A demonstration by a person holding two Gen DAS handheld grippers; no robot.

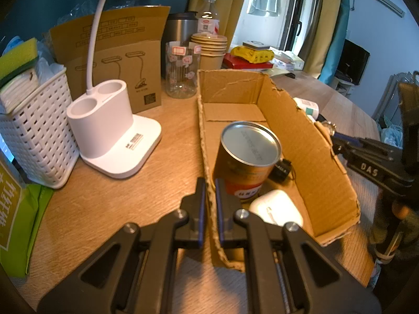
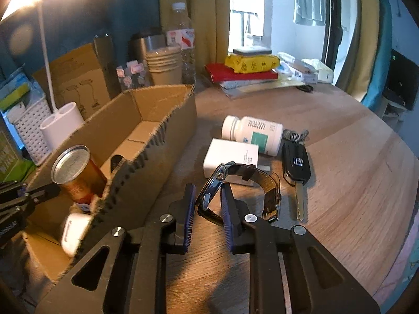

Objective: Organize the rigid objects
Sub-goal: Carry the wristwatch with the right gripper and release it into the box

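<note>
Cardboard box (image 2: 167,130) wall stands beside the pinched watch (image 2: 225,183)

The can (image 1: 248,157) hides most of a small black object (image 1: 282,168) behind it.

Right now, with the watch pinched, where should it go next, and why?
Probably lift the watch a bit higher and carry it left over the cardboard wall into the box. The right gripper is shut on it, the can and white case already sit inside, and the left gripper is pinching the box's wall.
</note>
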